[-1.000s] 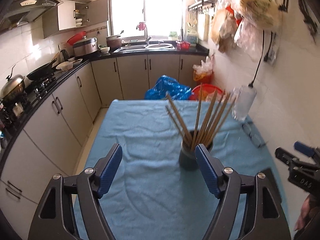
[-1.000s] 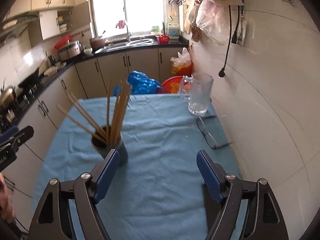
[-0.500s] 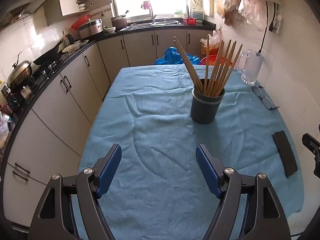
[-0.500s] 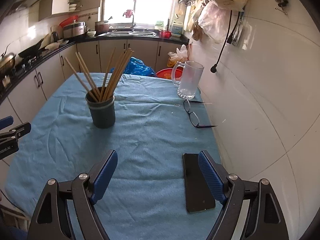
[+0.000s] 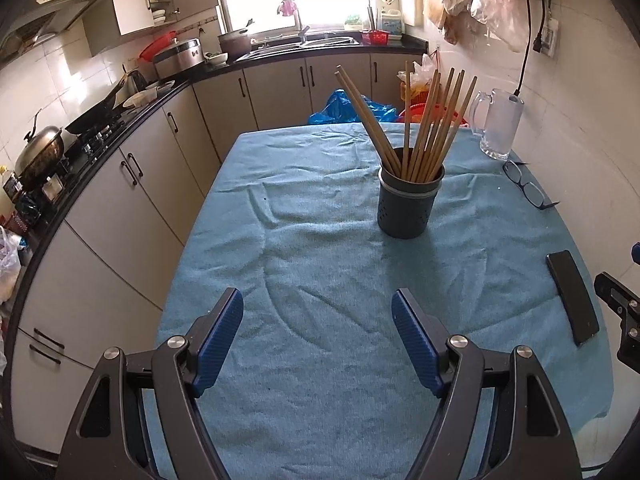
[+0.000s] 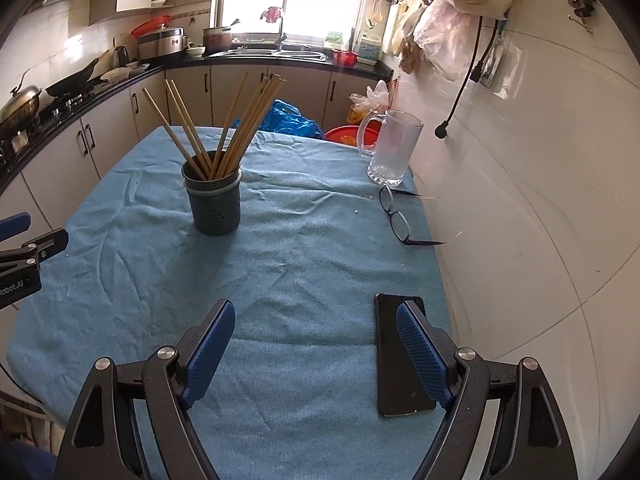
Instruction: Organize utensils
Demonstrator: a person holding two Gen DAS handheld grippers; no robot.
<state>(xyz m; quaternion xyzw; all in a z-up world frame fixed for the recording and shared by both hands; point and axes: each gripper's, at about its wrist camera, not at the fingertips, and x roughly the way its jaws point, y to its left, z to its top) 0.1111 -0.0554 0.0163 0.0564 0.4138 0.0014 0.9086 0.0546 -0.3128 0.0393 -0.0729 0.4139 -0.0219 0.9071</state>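
Left wrist view: chopsticks (image 5: pixel 416 128) are seen upright in holder (image 5: pixel 409 204), far centre-right on cloth (image 5: pixel 320 280). Left gripper (image 5: pixel 318 320) and right gripper (image 6: pixel 316 328) are held apart, empty. Sticks are judged light, stiff, slippery; best pinched mid-shaft.

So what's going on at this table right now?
A person holds two grippers over the blue-clothed table, both open and empty. The left gripper and right gripper hover short of the dark holder, where the chopsticks stand. A phone, glasses and mug lie untouched.
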